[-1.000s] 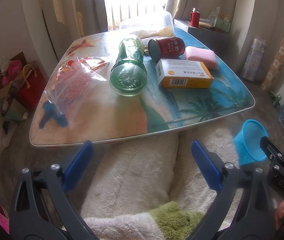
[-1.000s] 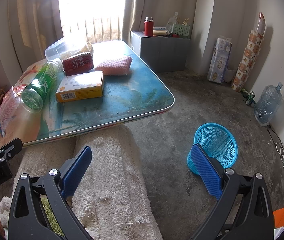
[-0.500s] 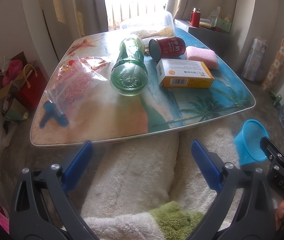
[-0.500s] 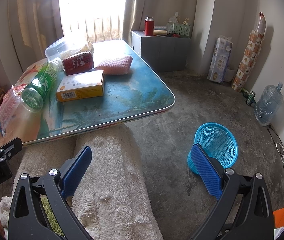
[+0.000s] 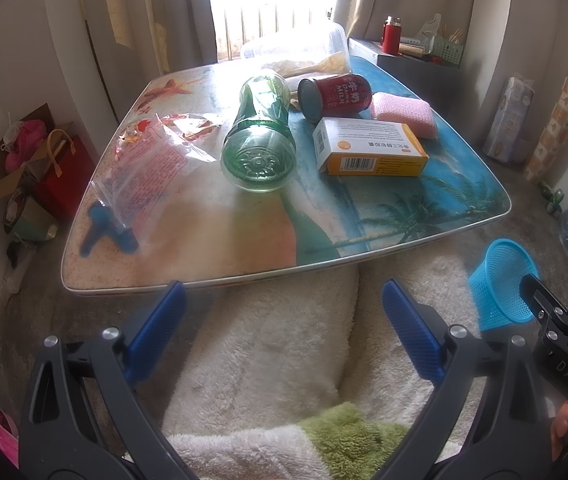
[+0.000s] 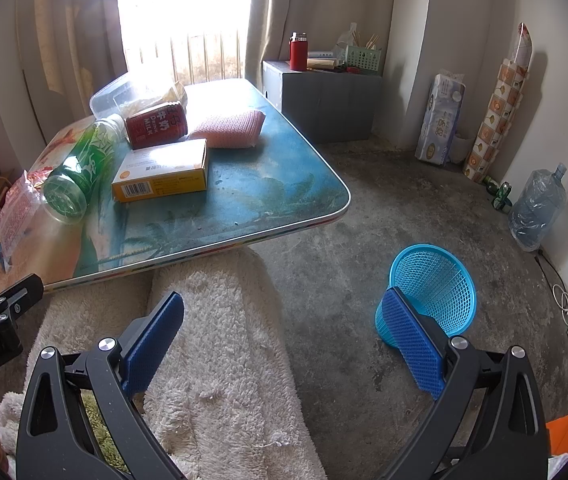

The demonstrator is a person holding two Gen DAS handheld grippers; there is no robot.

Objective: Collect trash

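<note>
On a low table (image 5: 211, 236) (image 6: 267, 184) with a beach print lie a green plastic bottle (image 5: 261, 132) (image 6: 79, 168), a red milk can (image 5: 336, 94) (image 6: 155, 125), an orange-and-white carton (image 5: 370, 146) (image 6: 161, 170), a pink sponge (image 5: 402, 114) (image 6: 227, 130) and a clear printed plastic bag (image 5: 143, 164) (image 6: 13, 210). A blue mesh basket (image 6: 432, 294) (image 5: 502, 282) stands on the floor to the right. My left gripper (image 5: 284, 330) is open, short of the table's near edge. My right gripper (image 6: 290, 340) is open above the rug, its right finger in front of the basket.
A white fluffy rug (image 5: 267, 352) (image 6: 219, 360) lies in front of the table. A clear lidded tub (image 5: 296, 50) sits at the table's far end. Bags and boxes (image 5: 39, 168) crowd the left wall. A grey cabinet (image 6: 324, 100), tissue rolls (image 6: 442, 120) and a water jug (image 6: 536, 208) line the right side.
The left wrist view has crept slightly towards the table. The right gripper has hardly moved; both stay open and empty.
</note>
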